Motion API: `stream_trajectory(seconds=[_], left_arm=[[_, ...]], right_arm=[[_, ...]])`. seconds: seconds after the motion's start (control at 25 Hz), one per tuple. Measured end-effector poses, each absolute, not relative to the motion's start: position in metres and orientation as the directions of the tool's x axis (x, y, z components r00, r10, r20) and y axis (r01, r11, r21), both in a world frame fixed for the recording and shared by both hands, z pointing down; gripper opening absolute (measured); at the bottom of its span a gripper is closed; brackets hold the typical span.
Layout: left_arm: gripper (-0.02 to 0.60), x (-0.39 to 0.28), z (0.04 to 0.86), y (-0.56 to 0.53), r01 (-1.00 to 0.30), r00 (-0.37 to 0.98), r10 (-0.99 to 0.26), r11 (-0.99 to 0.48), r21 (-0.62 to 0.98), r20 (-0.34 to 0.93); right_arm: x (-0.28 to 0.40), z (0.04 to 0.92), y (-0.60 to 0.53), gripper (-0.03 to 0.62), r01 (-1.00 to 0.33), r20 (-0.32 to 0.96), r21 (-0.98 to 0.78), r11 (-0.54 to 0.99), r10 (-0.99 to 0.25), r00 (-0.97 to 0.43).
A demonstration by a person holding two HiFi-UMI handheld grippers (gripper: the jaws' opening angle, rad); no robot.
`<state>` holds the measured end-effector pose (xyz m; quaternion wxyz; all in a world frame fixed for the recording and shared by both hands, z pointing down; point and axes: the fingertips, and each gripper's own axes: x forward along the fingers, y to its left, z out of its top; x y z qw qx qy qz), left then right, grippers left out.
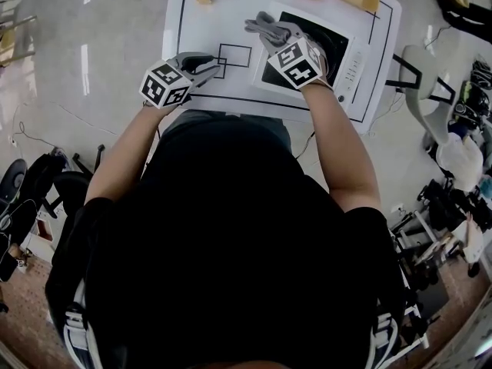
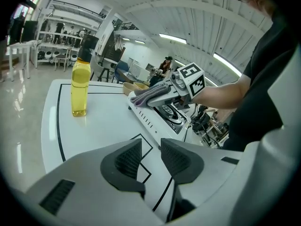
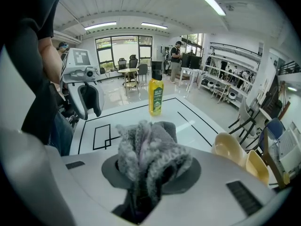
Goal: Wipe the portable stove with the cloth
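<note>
The portable stove (image 1: 329,31) is seen at the right of the white table (image 1: 207,33), with the grey cloth (image 3: 149,154) bunched at its left edge and clenched in the right gripper (image 1: 275,33); contact with the surface cannot be confirmed. The left gripper (image 2: 153,161) is held empty, jaws apart, above the table's marked square. With the stove unbraced, it could be pushed across the table by a hard stroke, or the cloth dragged loose.
</note>
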<state>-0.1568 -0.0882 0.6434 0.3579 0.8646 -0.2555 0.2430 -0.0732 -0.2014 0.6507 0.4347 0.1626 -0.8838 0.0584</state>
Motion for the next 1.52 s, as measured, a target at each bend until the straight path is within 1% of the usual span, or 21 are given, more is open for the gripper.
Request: stream_trajectory(seconds=[0.6, 0.8, 1.2, 1.52], left_arm=[[0.137, -0.157, 0.647, -0.109, -0.628, 0.744, -0.266, -0.592, 0.506, 0.613], [0.137, -0.151, 0.648, -0.110, -0.621, 0.748, -0.254, -0.594, 0.511, 0.613], [0.137, -0.143, 0.645, -0.124, -0.624, 0.742, -0.255, -0.599, 0.501, 0.620], [0.137, -0.113, 0.645, -0.127, -0.598, 0.755, -0.224, -0.621, 0.506, 0.617]], right_arm=[[-0.079, 0.651, -0.266, 0.114, -0.382, 0.793, 0.022, 0.924, -0.249, -0.556], [-0.076, 0.651, -0.280, 0.114, -0.435, 0.787, -0.004, 0.900, -0.266, -0.557], [-0.041, 0.647, -0.301, 0.114, -0.580, 0.752, -0.127, 0.805, -0.303, -0.585], [0.009, 0.650, -0.307, 0.114, -0.654, 0.756, -0.177, 0.736, -0.324, -0.569]])
